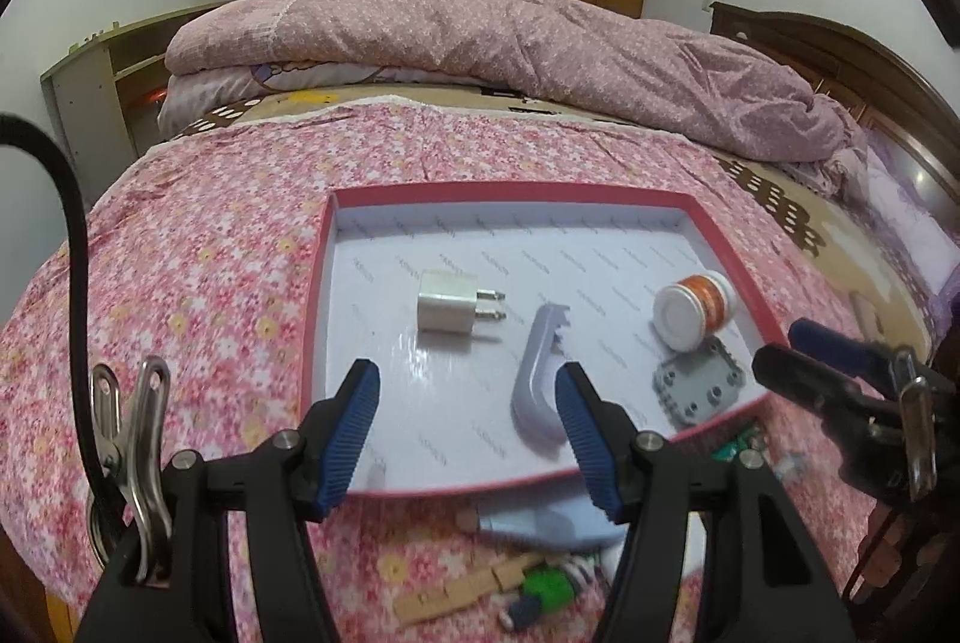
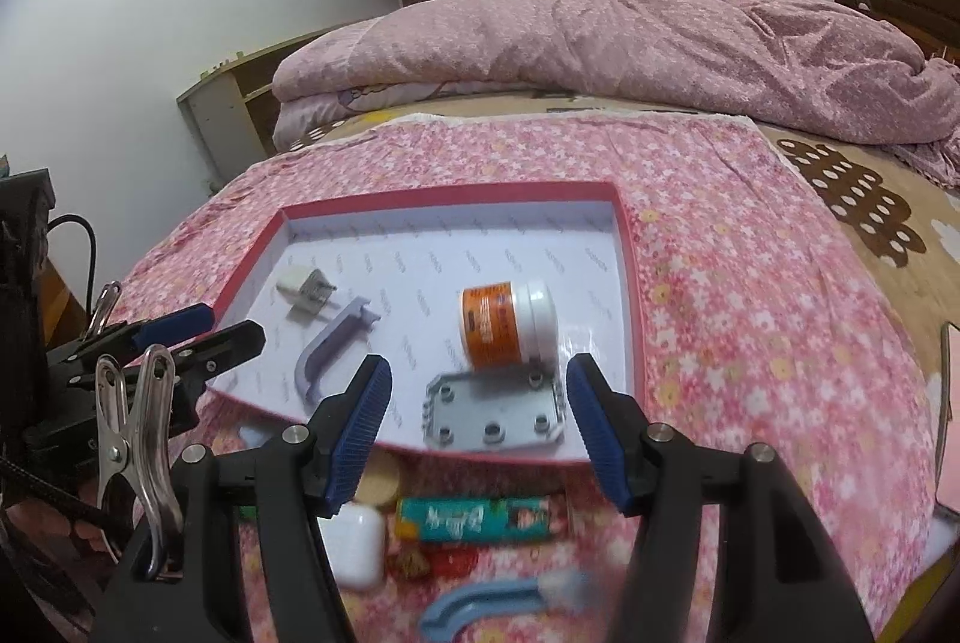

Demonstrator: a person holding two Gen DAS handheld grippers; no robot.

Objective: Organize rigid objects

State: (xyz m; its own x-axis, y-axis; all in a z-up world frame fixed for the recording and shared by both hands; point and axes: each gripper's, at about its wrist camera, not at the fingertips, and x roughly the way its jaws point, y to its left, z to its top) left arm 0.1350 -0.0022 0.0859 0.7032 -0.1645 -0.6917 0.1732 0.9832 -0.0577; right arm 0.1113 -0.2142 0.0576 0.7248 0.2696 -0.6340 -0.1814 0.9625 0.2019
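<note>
Inside the shallow red-rimmed tray (image 2: 627, 247) on the pink floral bedspread (image 2: 750, 283) lie a white plug adapter (image 1: 447, 308), a curved lilac plastic handle (image 1: 536, 385), an orange-labelled white jar (image 2: 507, 324) and a grey studded plate (image 2: 495, 412), while the left gripper (image 1: 468, 436) and right gripper (image 2: 480, 430) hover over its near edge, fingers spread wide, holding nothing

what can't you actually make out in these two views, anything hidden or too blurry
- Left wrist view: the wooden piece and green item near the bottom edge are blurred and partly behind the left tool.
- Right wrist view: the print on the teal packet is smeared.
- Right wrist view: the blue curved piece is cut off by the bottom edge.
- Both views: the orange jar label is too small to read.
</note>
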